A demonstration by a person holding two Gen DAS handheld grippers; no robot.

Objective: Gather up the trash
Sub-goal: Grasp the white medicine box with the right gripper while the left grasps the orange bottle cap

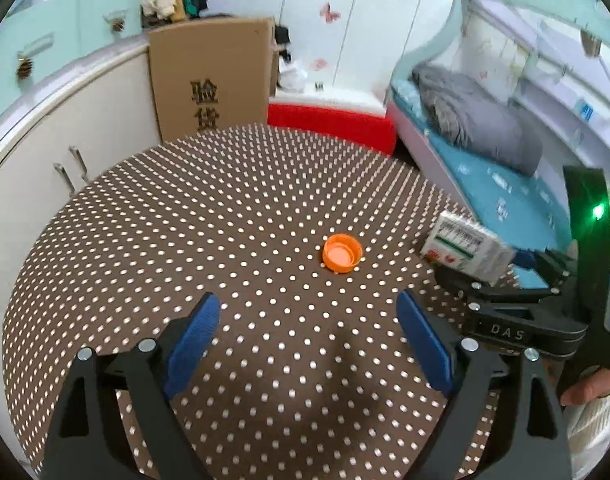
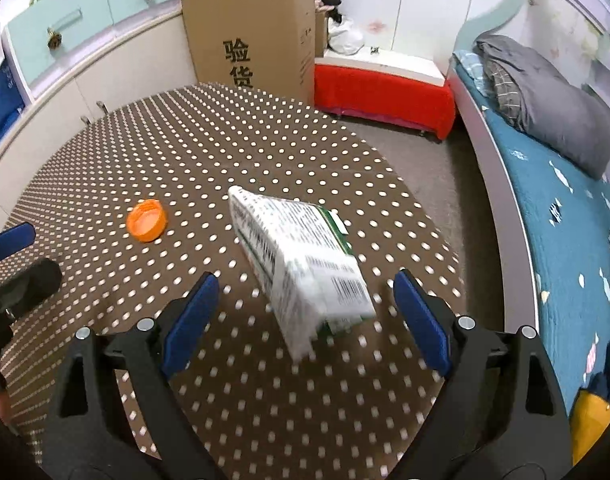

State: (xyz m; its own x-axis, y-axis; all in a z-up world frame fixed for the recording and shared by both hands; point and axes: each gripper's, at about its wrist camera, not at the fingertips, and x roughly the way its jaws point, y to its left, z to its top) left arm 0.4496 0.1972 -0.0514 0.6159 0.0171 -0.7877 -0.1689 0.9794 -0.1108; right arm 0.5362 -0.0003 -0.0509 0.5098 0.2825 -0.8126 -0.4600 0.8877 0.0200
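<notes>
Both tongs gaped wide, empty. The carton [image 2: 301, 264] at the right gripper's [image 2: 305, 312] twelve o'clock looked light, crushable; best gripped across its narrow sides. The cap [image 1: 342, 253] sat at twelve o'clock ahead of the left gripper [image 1: 309, 332].

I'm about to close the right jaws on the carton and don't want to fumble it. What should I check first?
1. Right gripper jaws open: ok.
2. Carton between the jaws: ok, though blurred.
3. Carton resting flat on the table: cannot tell.
4. Orange cap clear of the carton: ok, apart to its left.
5. Left gripper out of the way: ok, open, facing the cap.
6. Bin for the trash in view: not ok.
</notes>
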